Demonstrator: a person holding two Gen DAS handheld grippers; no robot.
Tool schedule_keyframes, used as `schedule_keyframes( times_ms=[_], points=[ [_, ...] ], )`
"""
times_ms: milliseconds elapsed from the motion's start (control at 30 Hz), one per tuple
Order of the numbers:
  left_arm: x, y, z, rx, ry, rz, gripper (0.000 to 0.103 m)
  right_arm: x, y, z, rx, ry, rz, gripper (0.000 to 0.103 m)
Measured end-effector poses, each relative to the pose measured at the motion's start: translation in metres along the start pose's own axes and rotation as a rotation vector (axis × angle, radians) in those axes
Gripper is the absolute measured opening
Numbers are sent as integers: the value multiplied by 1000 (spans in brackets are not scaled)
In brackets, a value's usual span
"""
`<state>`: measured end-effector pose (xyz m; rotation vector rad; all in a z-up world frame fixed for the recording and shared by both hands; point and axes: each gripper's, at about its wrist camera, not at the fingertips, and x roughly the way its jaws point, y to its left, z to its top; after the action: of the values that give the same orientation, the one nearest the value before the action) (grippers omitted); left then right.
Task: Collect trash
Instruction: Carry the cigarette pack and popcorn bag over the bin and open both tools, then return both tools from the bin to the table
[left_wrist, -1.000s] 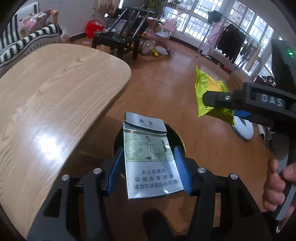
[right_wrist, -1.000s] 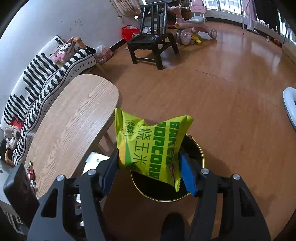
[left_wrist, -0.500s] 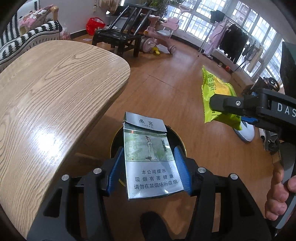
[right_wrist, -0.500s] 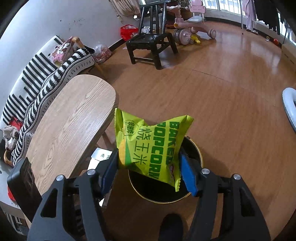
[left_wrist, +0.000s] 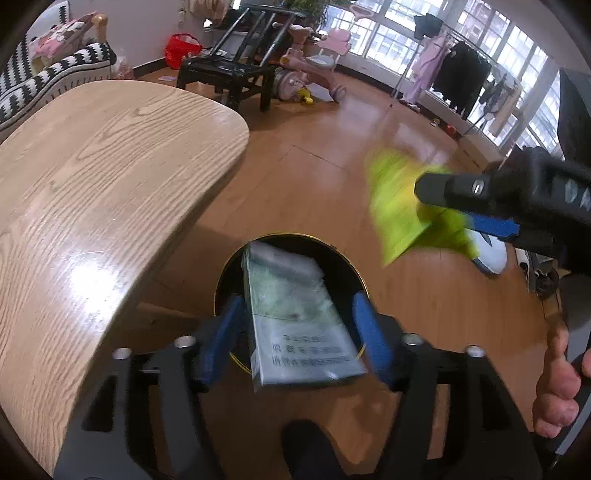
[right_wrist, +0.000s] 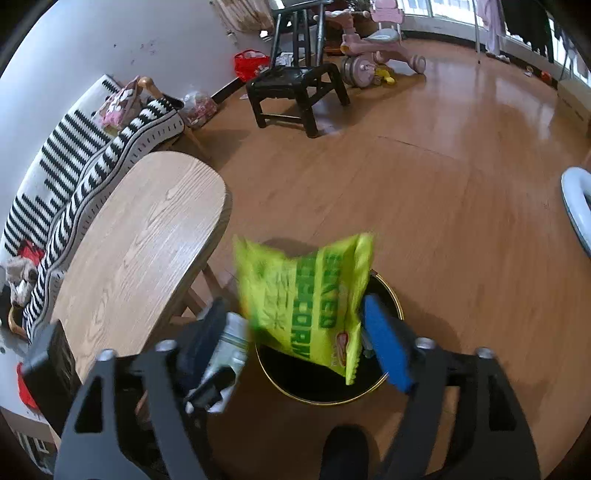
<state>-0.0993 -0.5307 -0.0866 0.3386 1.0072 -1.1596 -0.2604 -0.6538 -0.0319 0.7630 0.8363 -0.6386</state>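
My left gripper (left_wrist: 295, 336) is open over the black gold-rimmed trash bin (left_wrist: 334, 254). The grey-green cigarette pack (left_wrist: 295, 317) hangs loose and blurred between the spread fingers, tipping into the bin. My right gripper (right_wrist: 295, 339) is open over the same bin (right_wrist: 384, 384). The yellow-green popcorn bag (right_wrist: 306, 295) is blurred and free between its fingers, its lower edge over the bin mouth. The bag (left_wrist: 402, 199) also shows in the left wrist view beside the right gripper's finger (left_wrist: 454, 188). The pack (right_wrist: 231, 339) shows at the left of the right wrist view.
A light wooden table (left_wrist: 92, 192) stands left of the bin, its rounded end near the rim. A striped sofa (right_wrist: 85, 147) lies behind it. A black chair (right_wrist: 295, 92) and a pink toy trike (right_wrist: 380, 44) stand farther back on the wood floor. A white round object (right_wrist: 576, 206) is at the right.
Both grippers have opened. The cigarette pack and the popcorn bag have come loose and are dropping toward the bin.
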Motion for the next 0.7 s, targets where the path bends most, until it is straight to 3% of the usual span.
schedule_keyframes(
  times_ms=[33,533,700],
  points=[
    [-1,-1,0,6,-6,5,74,-2,-1,1,7,-8,2,89],
    [-4,2,1,-5,-14,16,78,0,2,1,-9,-10,-2,89],
    [-21,5,-4,34,-38,85,93,-1,18,1,-48,-24,-22,96]
  ],
)
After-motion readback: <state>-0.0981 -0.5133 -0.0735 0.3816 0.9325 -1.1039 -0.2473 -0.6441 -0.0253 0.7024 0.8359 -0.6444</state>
